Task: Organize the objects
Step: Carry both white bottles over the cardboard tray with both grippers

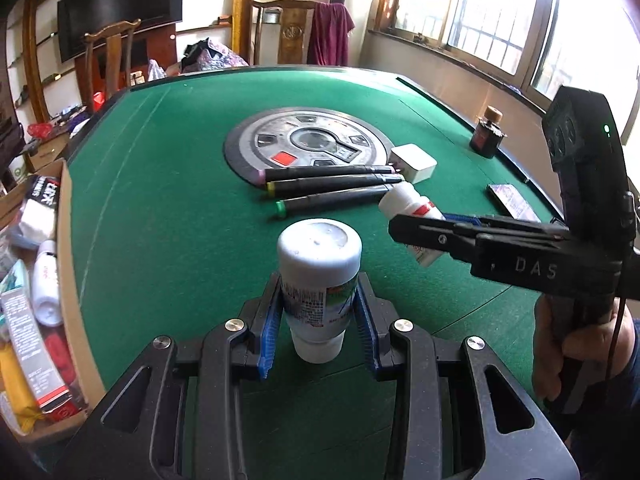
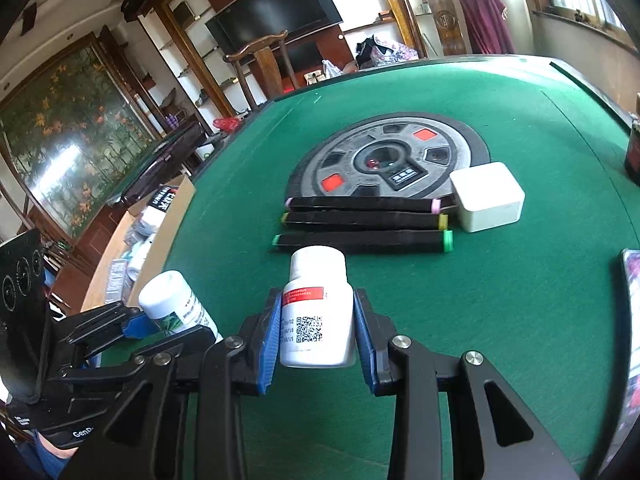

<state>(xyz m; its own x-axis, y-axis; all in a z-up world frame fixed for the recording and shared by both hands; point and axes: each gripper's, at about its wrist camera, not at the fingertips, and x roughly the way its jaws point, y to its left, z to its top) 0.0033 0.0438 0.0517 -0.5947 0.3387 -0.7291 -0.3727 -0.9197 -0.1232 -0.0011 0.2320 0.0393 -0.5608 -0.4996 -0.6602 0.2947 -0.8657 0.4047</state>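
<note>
Left tongs clamped on green-label bottle; right tongs clamped on red-label bottle. Neither boxed yet. Markers, white box left on bench.

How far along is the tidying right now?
Done: the cardboard box beside the table already holds several packages. In hand: the left gripper and right gripper each clamp a white bottle. Left: three markers, a white box and a dark jar.

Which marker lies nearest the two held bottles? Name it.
The green-capped marker, on the near edge of the row; the yellow-capped marker and pink-capped marker lie behind it.
</note>
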